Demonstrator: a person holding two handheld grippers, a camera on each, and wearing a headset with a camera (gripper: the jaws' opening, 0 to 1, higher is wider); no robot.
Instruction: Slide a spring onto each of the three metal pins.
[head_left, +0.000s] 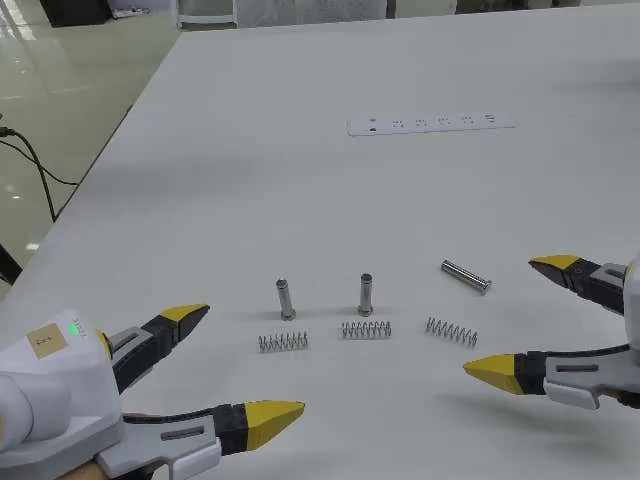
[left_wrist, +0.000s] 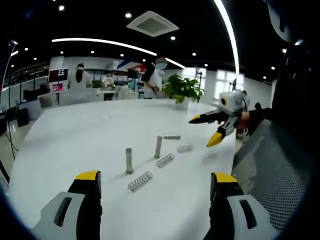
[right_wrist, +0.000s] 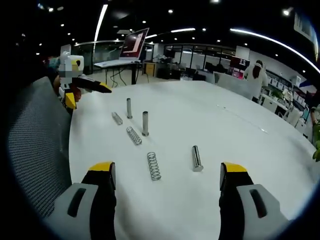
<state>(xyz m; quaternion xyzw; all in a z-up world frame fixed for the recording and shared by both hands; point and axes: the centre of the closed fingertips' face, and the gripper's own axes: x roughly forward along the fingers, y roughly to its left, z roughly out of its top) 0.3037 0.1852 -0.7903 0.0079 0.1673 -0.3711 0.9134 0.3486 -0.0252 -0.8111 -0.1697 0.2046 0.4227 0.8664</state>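
Both claws hover low over the white counter (head_left: 300, 180), on the near side of the parts, and neither touches anything. The left claw (head_left: 240, 362) is spread wide with nothing between its yellow-tipped jaws. The right claw (head_left: 512, 316) is just as wide and just as empty, off to the right of the rows.

Between them the parts lie in two short rows. In the far row, the left pin (head_left: 285, 298) and the middle pin (head_left: 366, 294) stand upright on their flat heads, near each other but apart. The right pin (head_left: 466, 276) lies on its side, slanted, a little farther back than the other two. In the near row, a spring rests flat just in front of each pin: the left spring (head_left: 283, 342), the middle spring (head_left: 366, 329), and the right spring (head_left: 451, 331), which sits at a slight angle. No spring touches a pin, and none is on one yet.

Farther back on the counter a white power strip (head_left: 432, 124) lies flat, well apart from the parts. A dark cable (head_left: 35, 170) trails across the shiny floor to the left of the counter. In the left gripper view, people (left_wrist: 80, 77) in light coats stand at desks across the room near a leafy plant (left_wrist: 182, 89). A grey mesh surface (left_wrist: 270, 170) at the side is possibly a chair back, though it is too close to make out.
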